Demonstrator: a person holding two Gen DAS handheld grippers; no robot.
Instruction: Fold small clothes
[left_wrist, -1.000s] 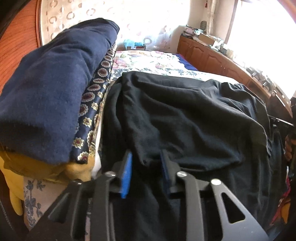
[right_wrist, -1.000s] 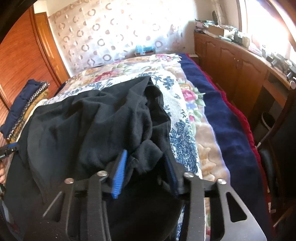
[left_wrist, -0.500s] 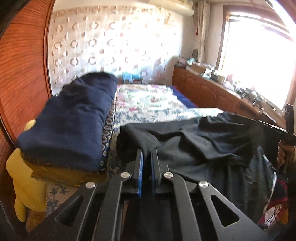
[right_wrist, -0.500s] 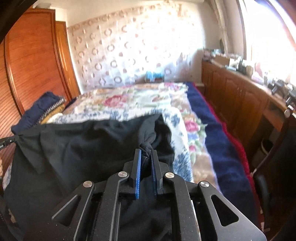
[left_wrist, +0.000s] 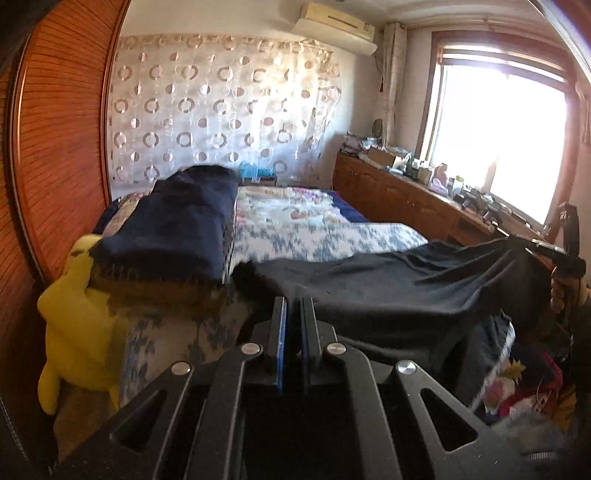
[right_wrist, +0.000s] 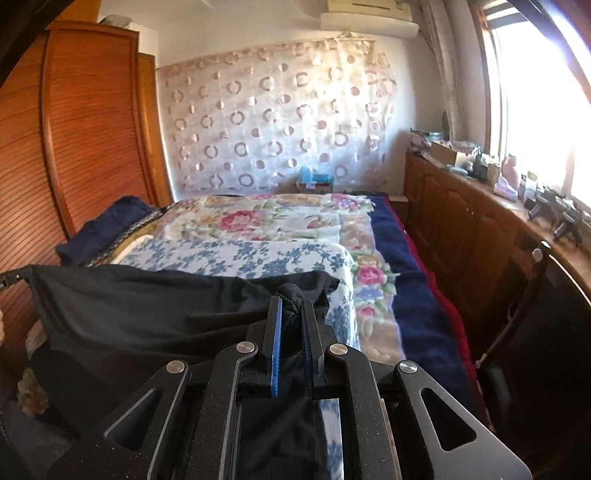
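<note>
The left hand-held gripper (left_wrist: 292, 306) was closed almost fully, its blue pads pinching one edge of the black garment (left_wrist: 388, 284). The right hand-held gripper (right_wrist: 291, 306) was likewise clamped nearly shut, with a bunched knot of the same black garment (right_wrist: 147, 306) squeezed between its pads and poking out past the fingertips. The cloth was stretched between the two grippers, raised above the near end of the bed (right_wrist: 258, 221), with its lower part hanging down below them. In the left wrist view the right gripper showed far to the right, held by a hand (left_wrist: 565, 291) at the garment's other end. Ahead and to the left of the left gripper lay a folded navy blanket (left_wrist: 177, 221) on a stack, with a yellow plush toy (left_wrist: 77, 314) against the stack's left side. Beyond both grippers spread the floral bedspread (right_wrist: 266, 218).
</note>
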